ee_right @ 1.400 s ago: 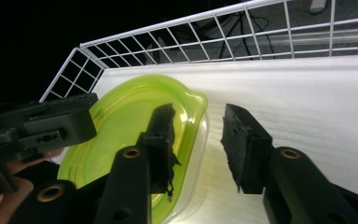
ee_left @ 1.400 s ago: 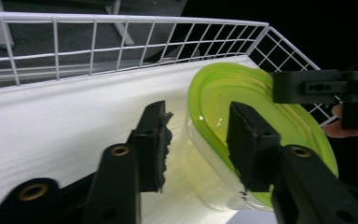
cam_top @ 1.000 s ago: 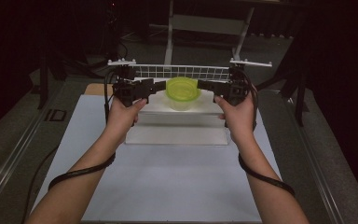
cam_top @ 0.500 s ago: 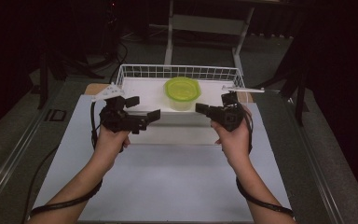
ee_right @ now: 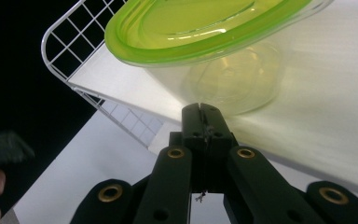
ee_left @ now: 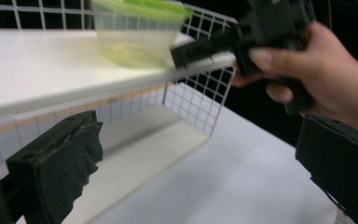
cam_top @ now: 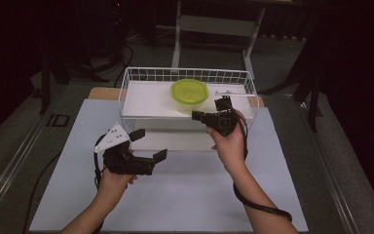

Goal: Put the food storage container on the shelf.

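Note:
A clear tub with a green lid stands upright on the white shelf inside a white wire basket. My right gripper hovers just in front of the basket, a little right of the tub, with its jaws pressed together and nothing between them. In the right gripper view the shut gripper points at the tub from close by without touching it. My left gripper is nearer the person, over the white mat, with its jaws wide apart and empty. The left gripper looks up at the tub.
The basket sits on a white board at the back of the pale mat. In the left gripper view the right hand and its gripper cross in front of the basket's corner. Dark stands and cables lie beyond the table.
Both grippers have drawn back from the tub's sides toward the person, the left one farther and lower. The tub stays in the basket.

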Motion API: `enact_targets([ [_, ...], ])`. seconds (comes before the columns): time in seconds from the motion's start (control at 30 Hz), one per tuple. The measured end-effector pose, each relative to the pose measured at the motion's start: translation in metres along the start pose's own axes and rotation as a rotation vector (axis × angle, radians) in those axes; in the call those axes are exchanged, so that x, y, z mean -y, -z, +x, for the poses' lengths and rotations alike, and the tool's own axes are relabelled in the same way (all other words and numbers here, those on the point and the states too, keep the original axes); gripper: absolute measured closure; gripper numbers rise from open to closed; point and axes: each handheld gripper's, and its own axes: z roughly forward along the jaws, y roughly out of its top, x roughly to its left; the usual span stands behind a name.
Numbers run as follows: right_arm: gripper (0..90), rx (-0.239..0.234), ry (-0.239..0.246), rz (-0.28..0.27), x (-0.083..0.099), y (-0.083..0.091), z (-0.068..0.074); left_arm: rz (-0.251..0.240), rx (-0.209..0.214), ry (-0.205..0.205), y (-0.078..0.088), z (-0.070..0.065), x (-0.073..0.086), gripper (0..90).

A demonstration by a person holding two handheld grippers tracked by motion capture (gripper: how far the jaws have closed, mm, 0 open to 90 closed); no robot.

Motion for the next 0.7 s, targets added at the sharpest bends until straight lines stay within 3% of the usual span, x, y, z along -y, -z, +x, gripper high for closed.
enact_targets([
  [0.1,89.9,0.003,-0.008,-0.004,-0.003,-0.002,0.000,0.008,-0.005,-0.024,0.000,-0.003,0.004,0.8],
  [0.33,89.9,0.022,-0.016,0.004,-0.009,-0.010,-0.002,0.010,0.010,-0.031,0.000,-0.007,0.007,0.7],
  [0.47,89.8,0.010,-0.034,0.012,-0.010,-0.012,-0.003,0.013,0.014,-0.033,-0.001,-0.009,0.007,0.7],
  [0.63,87.2,-0.019,-0.015,-0.004,-0.004,-0.003,0.001,0.001,0.023,-0.041,0.000,-0.009,0.009,0.8],
  [0.7,78.8,-0.029,0.021,-0.016,0.002,0.007,0.008,-0.005,0.034,-0.050,0.000,-0.008,0.010,0.8],
])
